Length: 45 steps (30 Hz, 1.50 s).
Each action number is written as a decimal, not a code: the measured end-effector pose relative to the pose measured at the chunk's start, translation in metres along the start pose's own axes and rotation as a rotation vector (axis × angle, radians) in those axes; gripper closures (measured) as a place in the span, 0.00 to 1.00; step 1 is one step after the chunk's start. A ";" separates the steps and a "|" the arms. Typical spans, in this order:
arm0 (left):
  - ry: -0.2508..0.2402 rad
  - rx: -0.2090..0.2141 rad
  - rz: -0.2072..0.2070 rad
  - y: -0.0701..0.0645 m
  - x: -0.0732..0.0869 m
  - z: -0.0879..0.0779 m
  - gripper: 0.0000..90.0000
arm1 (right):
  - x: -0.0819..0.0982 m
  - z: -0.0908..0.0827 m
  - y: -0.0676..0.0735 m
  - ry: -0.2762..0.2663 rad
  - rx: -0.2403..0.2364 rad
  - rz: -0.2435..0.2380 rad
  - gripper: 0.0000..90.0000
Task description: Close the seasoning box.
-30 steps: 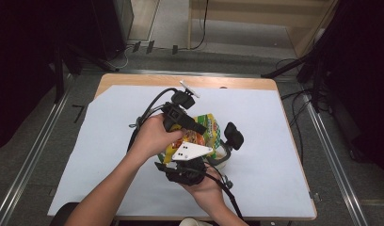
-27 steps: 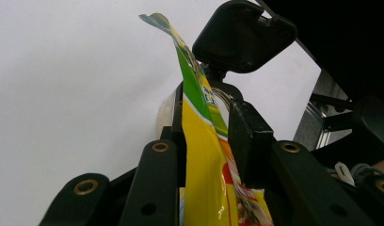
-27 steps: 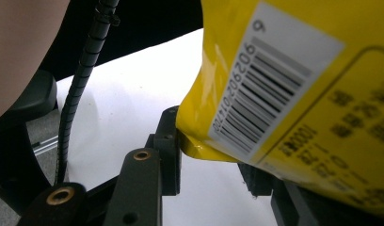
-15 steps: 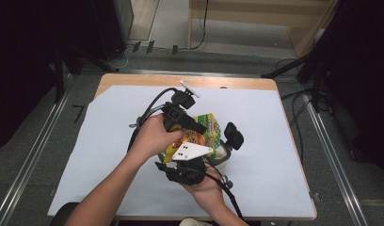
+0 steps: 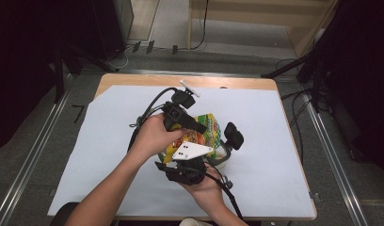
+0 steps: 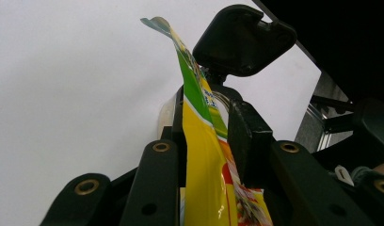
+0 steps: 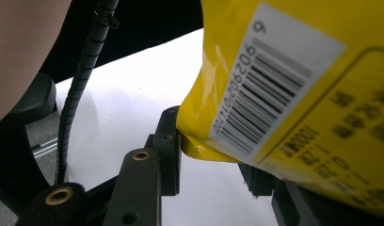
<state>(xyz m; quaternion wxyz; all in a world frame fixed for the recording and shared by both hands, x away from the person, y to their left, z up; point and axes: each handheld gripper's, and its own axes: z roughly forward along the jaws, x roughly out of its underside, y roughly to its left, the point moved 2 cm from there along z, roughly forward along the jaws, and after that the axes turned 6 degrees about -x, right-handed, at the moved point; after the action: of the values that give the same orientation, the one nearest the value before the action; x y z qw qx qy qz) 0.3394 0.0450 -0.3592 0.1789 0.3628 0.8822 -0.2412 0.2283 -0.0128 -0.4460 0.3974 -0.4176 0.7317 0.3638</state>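
My left gripper (image 6: pixel 206 141) clamped on the yellow packet (image 5: pixel 205 129), right gripper (image 7: pixel 213 160) pinching its lower edge, mid-desk (image 5: pixel 293 141), near front edge.

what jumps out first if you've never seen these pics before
A bright yellow snack packet sits at the middle of the white-covered table, pinched between both claws. In the left gripper view the left claw clamps its thin edge. In the right gripper view its barcode looms above the right claw.

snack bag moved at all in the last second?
No. In the high view the snack bag sits at the same spot against the table's wooden far edge, with the left gripper and right gripper on it as before.
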 end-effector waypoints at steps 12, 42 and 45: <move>-0.003 -0.021 0.023 -0.006 0.000 -0.003 0.83 | 0.000 0.000 0.001 -0.026 -0.016 0.022 0.72; -0.002 -0.014 0.020 -0.006 -0.004 0.000 0.84 | 0.000 -0.003 -0.001 -0.026 -0.001 0.035 0.72; -0.005 -0.012 0.019 -0.006 -0.005 0.000 0.84 | 0.000 -0.003 -0.001 -0.025 0.001 0.035 0.72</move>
<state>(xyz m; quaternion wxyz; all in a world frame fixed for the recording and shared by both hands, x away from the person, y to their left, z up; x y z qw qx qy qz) 0.3382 0.0387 -0.3550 0.1856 0.3692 0.8797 -0.2351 0.2281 -0.0160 -0.4447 0.4003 -0.3998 0.7341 0.3755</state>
